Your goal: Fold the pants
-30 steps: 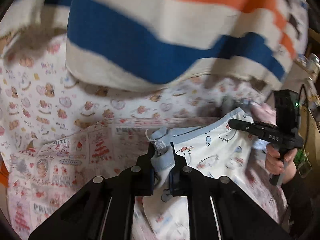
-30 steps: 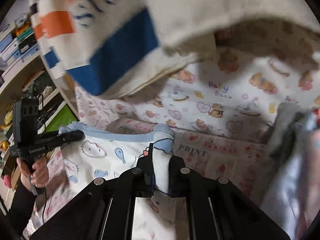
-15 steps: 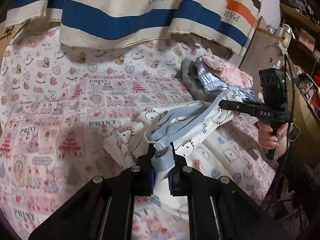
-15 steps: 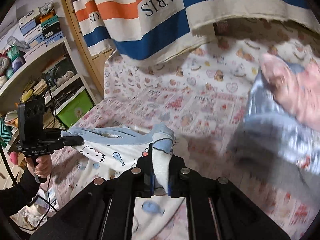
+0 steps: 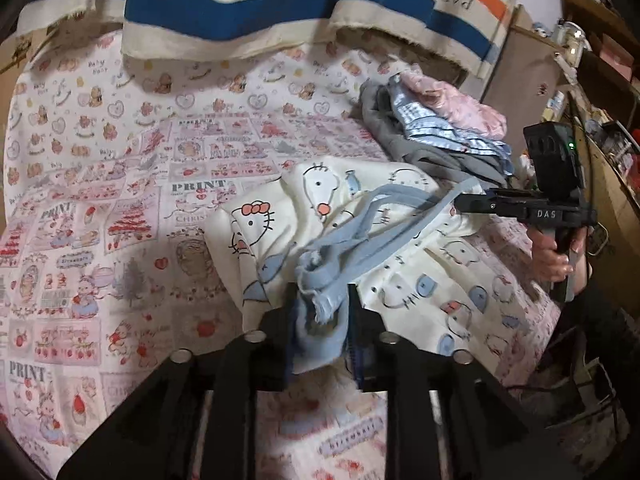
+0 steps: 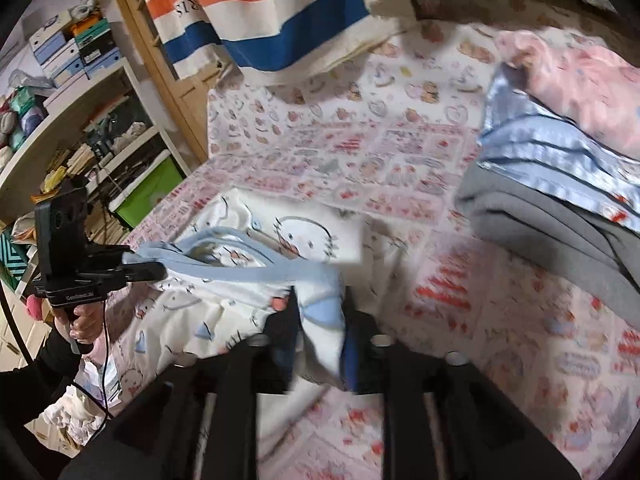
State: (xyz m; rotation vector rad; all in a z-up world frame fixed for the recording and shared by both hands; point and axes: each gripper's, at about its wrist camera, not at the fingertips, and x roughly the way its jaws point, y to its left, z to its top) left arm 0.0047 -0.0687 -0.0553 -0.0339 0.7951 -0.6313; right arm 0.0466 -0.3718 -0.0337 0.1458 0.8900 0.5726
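Left gripper (image 5: 320,312): its fingers are clamping a bunched end of the pale blue waistband (image 5: 360,240), with cloth filling the gap between them.
Right gripper (image 6: 320,320): its fingers are pinching white cloth and blue trim at the waistband's other end.
Pants (image 5: 320,216): white with a cat-face print, they are lying crumpled on the pink printed bedsheet (image 5: 120,240), with the waistband sagging slack between the two grippers.
Clothes pile (image 5: 436,128): grey, blue satin and pink garments are sitting stacked on the sheet just beyond the pants.
Striped towel (image 5: 260,12): it is hanging over the far end of the bed.
Shelving (image 6: 80,120): it is standing beside the bed, holding boxes and a green bin.
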